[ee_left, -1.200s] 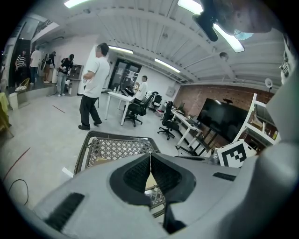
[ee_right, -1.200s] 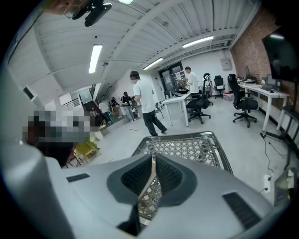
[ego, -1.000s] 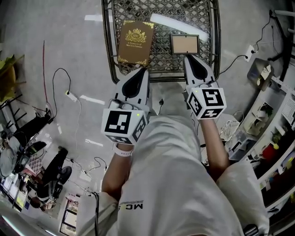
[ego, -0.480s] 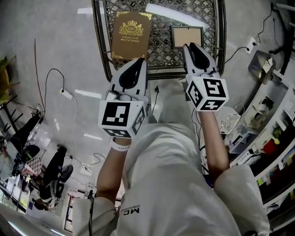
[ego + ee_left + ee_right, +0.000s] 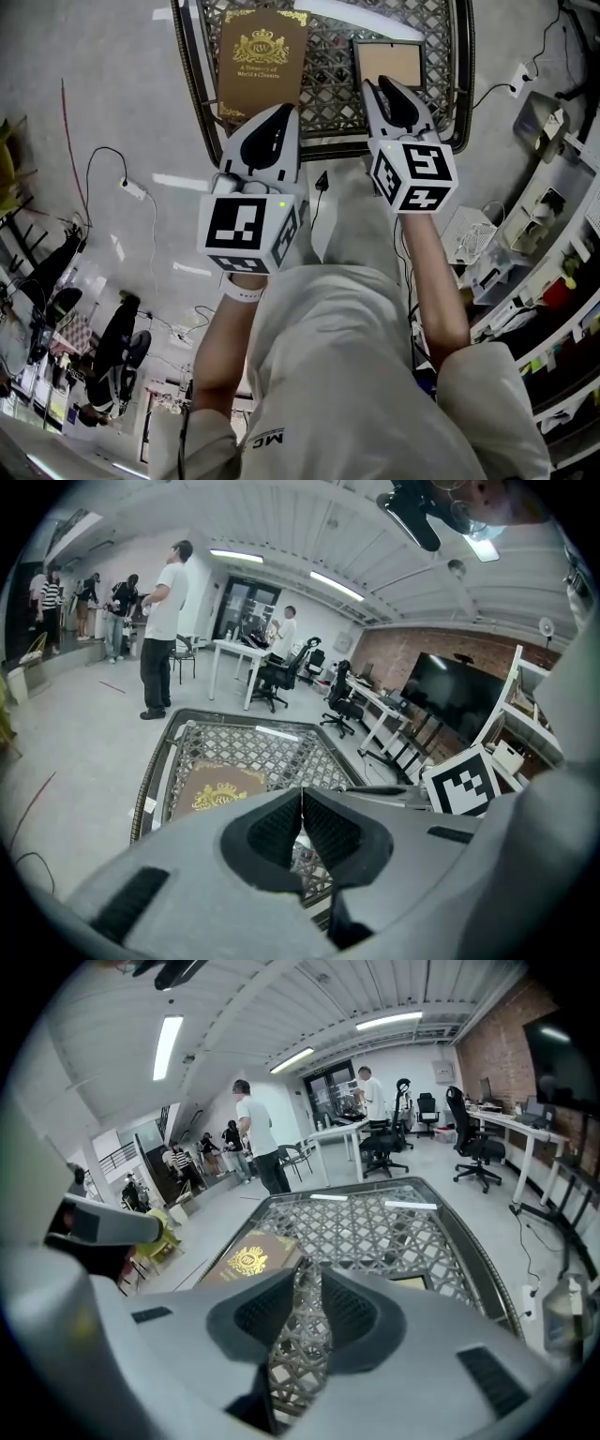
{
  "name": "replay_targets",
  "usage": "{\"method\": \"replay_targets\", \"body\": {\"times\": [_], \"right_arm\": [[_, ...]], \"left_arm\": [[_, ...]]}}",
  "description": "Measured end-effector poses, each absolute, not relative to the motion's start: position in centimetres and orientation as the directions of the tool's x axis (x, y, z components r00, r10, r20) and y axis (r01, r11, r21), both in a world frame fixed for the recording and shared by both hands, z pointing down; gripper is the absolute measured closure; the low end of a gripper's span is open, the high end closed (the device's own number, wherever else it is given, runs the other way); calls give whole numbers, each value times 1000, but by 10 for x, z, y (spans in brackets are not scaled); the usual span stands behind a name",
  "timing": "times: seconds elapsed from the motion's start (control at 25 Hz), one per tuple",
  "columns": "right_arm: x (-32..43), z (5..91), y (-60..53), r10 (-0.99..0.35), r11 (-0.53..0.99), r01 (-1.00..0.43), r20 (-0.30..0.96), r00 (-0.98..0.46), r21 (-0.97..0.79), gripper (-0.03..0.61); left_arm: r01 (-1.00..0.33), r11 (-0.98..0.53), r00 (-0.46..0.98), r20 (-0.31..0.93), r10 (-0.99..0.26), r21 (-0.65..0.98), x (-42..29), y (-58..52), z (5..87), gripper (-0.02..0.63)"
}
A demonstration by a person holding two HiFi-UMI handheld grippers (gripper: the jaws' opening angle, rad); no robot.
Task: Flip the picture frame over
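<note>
A: What is changing for us just now?

B: We are bringing both grippers lower toward the dark metal table with the lattice top (image 5: 328, 75). In the head view it is sitting closer under us than a moment ago. Also, the right gripper (image 5: 384, 84) has just been opening its jaws. They are standing partly spread now, and only the lattice is showing through the gap.

A: And the left gripper (image 5: 283, 110)?

B: Its jaws are staying pressed together and are holding nothing. It is hovering near the near corner of the brown hardcover book with the golden crest (image 5: 260, 58), which is lying on the left part of the table.

A: Where is the thing we are needing?

B: The small dark rectangular picture frame with the tan panel (image 5: 387, 64) is lying flat on the right part of the table, apart from the book, with its tan side upward. The right gripper's tips are pointing at its near edge, just before it. We are not able to tell if they are touching it.

A: So what is this meaning for the task?

B: We are judging that we are only approaching. The frame is not yet gripped, lifted or flipped. The opening jaws are seeming to prepare for pinching its near edge.
</note>
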State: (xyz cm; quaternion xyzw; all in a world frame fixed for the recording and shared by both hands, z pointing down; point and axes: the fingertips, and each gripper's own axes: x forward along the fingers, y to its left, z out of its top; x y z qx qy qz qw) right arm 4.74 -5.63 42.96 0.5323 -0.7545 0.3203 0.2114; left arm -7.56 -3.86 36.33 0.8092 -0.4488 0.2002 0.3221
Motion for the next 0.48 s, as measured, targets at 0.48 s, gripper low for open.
{"method": "replay_targets", "body": {"times": [0.48], "right_arm": [[41,494,-69,-612,195,-948,723,-319,-252,472]], "left_arm": [[-858,-378,512,641,-572,348,-78,-41,409,586]]}}
